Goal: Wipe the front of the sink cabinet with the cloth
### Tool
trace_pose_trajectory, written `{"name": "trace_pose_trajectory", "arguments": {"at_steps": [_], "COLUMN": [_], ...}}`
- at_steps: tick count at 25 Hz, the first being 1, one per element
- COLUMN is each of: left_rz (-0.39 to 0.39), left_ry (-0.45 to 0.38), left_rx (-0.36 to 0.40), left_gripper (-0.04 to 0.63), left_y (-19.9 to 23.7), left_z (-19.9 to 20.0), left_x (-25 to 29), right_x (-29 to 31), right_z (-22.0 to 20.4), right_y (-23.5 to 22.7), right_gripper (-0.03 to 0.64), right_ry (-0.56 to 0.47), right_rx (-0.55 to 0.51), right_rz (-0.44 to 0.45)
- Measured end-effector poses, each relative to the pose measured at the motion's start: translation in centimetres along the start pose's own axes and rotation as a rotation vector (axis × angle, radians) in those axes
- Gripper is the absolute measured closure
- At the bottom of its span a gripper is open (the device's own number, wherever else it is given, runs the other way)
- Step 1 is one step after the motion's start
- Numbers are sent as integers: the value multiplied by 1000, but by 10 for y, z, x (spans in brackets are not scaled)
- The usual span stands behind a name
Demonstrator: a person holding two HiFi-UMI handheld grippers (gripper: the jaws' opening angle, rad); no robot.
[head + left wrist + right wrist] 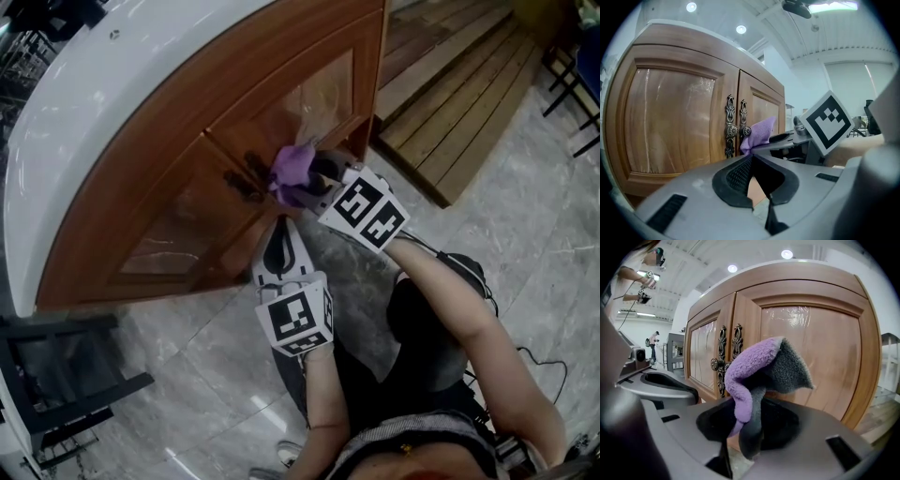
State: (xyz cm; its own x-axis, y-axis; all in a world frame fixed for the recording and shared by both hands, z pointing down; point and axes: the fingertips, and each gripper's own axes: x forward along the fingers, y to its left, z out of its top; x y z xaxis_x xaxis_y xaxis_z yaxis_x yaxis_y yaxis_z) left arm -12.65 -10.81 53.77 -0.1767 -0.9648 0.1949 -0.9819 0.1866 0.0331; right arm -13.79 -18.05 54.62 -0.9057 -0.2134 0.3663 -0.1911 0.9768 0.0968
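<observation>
Two doors make up the front of the sink cabinet point(187, 178), and the purple cloth point(292, 167) sits where they meet, just beside the ornate dark handles point(246, 173). To wipe well from here, I would press the loose fold of the cloth flat to the wood and draw it in long overlapping strokes across each glossy panel. The raised frame comes after that, with small careful passes around the handles so the fabric does not snag on them. Only cloth should meet the wood; hard plastic dragged across that finish could mark it. The right hand-held gripper point(314, 178) has its jaws clamped on a bunched lower part of the cloth, whose free end stands up in front of the door. Whether the cloth actually touches the wood I cannot tell. The left hand-held gripper point(278, 246) hangs lower, near the cabinet but apart from it. Its jaws are drawn together with nothing between them, and it takes no part in the wiping.
</observation>
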Motion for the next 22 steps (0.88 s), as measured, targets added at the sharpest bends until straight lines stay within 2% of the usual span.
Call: {"name": "trace_pose_trajectory", "arguments": {"at_steps": [7, 13, 22], "left_rz": [-26, -36, -47], "left_ry": [2, 7, 7], "left_rx": [7, 7, -7], "left_gripper": [589, 589, 589], "left_y": [-12, -17, -27], "left_z": [2, 0, -2], "left_x": [4, 8, 18], "right_x": [0, 1, -3], "right_z": [0, -12, -17], "right_y": [-1, -15, -35], "right_gripper": [442, 440, 434], "right_ry": [6, 72, 87], "right_rx": [-23, -160, -159], "right_rz": [1, -65, -85]}}
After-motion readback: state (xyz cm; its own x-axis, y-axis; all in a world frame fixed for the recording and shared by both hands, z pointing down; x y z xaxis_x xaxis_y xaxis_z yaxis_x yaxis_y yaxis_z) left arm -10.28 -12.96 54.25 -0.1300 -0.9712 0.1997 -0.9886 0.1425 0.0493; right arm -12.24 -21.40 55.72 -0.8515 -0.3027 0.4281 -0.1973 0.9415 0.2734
